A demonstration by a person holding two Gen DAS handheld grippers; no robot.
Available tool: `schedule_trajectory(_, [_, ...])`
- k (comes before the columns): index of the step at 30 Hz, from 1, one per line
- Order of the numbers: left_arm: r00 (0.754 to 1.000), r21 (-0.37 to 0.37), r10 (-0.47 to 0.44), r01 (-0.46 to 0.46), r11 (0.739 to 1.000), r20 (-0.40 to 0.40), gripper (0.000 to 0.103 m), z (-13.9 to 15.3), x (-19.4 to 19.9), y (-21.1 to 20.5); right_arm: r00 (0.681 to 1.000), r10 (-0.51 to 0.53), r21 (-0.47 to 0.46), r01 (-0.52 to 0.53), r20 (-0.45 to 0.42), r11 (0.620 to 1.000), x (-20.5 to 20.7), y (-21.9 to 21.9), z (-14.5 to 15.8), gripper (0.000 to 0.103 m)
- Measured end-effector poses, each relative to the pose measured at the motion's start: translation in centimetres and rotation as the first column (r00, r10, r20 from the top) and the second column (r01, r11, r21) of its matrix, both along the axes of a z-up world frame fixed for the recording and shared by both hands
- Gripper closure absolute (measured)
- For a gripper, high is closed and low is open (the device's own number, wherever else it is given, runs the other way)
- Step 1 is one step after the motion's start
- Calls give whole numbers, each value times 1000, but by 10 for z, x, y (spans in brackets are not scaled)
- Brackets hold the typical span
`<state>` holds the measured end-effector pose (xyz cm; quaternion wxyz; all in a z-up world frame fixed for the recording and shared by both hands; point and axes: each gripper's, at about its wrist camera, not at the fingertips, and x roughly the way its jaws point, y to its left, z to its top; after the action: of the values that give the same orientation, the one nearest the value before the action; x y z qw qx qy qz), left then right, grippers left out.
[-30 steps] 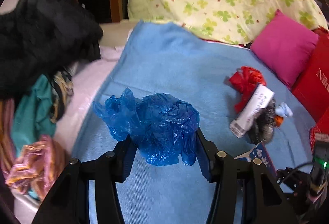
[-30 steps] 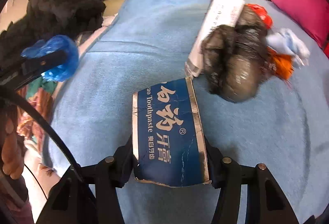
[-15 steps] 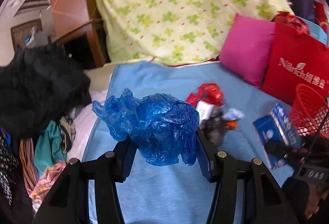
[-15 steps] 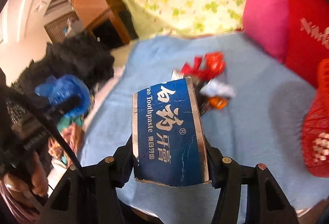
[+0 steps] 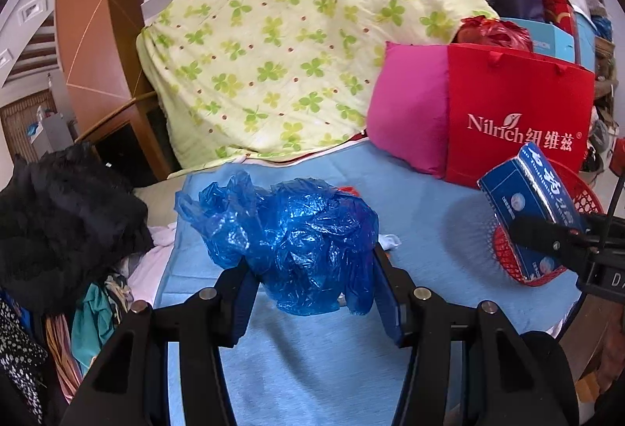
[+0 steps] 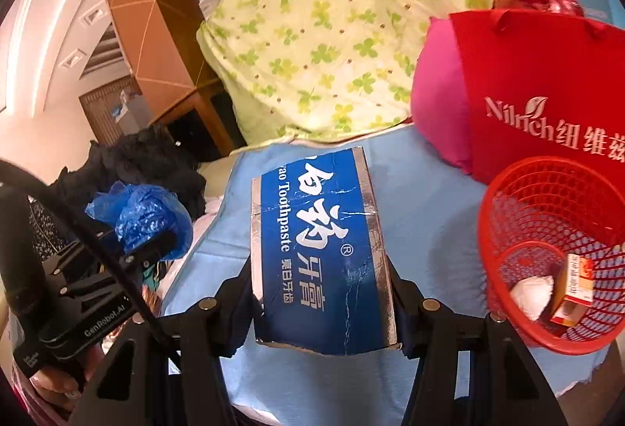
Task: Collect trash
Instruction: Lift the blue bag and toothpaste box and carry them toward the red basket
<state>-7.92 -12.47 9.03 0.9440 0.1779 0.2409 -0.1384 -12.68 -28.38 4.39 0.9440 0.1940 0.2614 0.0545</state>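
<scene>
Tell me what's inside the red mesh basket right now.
Inside the red mesh basket lie a crumpled white wad and a small orange-and-white carton. Its near wall hides part of the bottom, so anything there cannot be seen.

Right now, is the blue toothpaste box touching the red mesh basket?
Apart. The right wrist view shows blue cloth between the blue toothpaste box, clamped in the right gripper, and the red mesh basket.

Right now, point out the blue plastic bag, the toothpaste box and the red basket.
blue plastic bag (image 5: pixel 297 234): left wrist view, crumpled middle.
toothpaste box (image 6: pixel 320 254): right wrist view, printed blue face.
red basket (image 6: pixel 508 188): right wrist view, near-left rim.
</scene>
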Motion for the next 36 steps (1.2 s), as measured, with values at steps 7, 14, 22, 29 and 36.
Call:
schedule_trajectory(7, [1000,23,-28,27,999,10,47,4,-8,-21,999,-32,25,32,22,999,-15,-17,1,43])
schedule_trajectory(14, [999,44,-48,47,998,11,47,4,-11,-37,998,-49,53,48,31,997,-17,-33,0,43])
schedule_trajectory(22, [998,59,-63,63,996,4,47,2,-12,-49,997,-74,74,71,33,995,-23,-44,-1,43])
schedule_trajectory(29, [997,71,-81,81,994,-4,46,-1,-14,-60,995,-93,91,90,33,992,-27,-53,-4,43])
schedule_trajectory(36, [994,82,-105,106,991,-14,46,-3,-15,-70,994,-107,110,103,31,989,-31,-62,-7,43])
